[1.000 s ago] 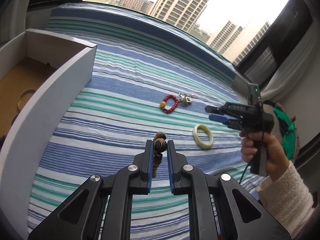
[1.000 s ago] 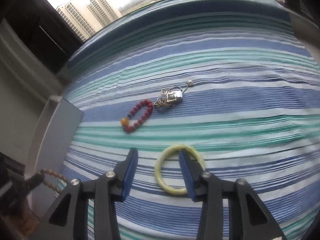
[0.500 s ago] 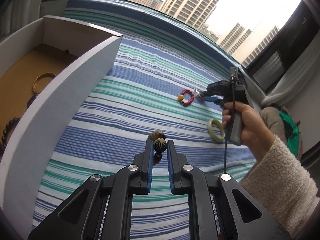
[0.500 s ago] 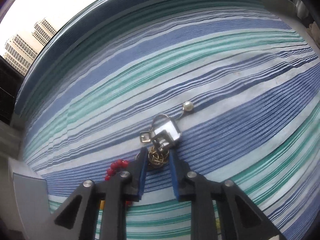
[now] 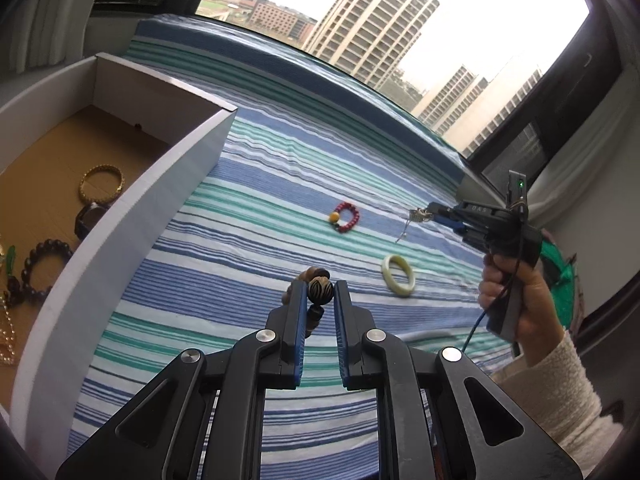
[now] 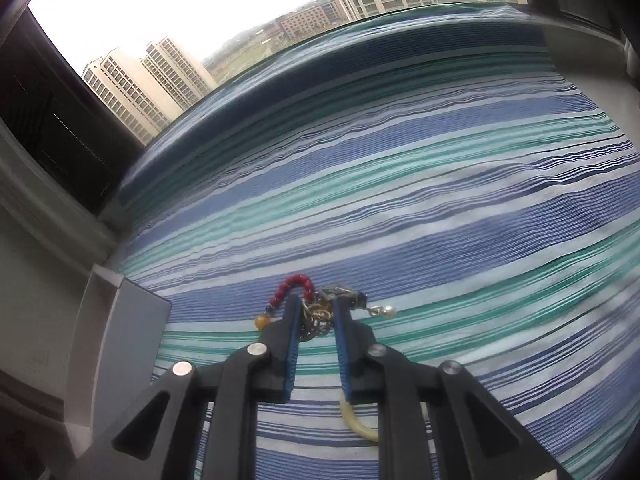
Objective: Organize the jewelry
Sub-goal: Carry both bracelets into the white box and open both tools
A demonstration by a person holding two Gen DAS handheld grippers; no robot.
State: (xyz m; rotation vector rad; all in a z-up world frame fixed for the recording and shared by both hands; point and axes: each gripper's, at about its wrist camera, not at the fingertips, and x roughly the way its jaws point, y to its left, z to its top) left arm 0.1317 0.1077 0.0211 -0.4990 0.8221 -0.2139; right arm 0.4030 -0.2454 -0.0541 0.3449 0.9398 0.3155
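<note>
My left gripper (image 5: 319,294) is shut on a brown bead bracelet (image 5: 319,291), gripping a striped bead and holding it above the striped cloth, right of the white box (image 5: 132,204). My right gripper (image 6: 316,314) is shut on a metal chain necklace (image 6: 316,320) with a square pendant and a pearl end, lifted off the cloth; it also shows in the left wrist view (image 5: 418,215). A red bead bracelet (image 5: 345,217) and a pale green bangle (image 5: 398,275) lie on the cloth.
The white box holds a gold bracelet (image 5: 101,182), a dark bead bracelet (image 5: 42,266) and other pieces on its brown floor. The striped cloth (image 6: 440,200) runs to a window sill. The person's right hand and sleeve (image 5: 556,364) are at the right.
My left gripper has swung left toward the box with the bead bracelet. My right gripper moved from over the bangle to the necklace, closed on it and lifted it off the cloth.
</note>
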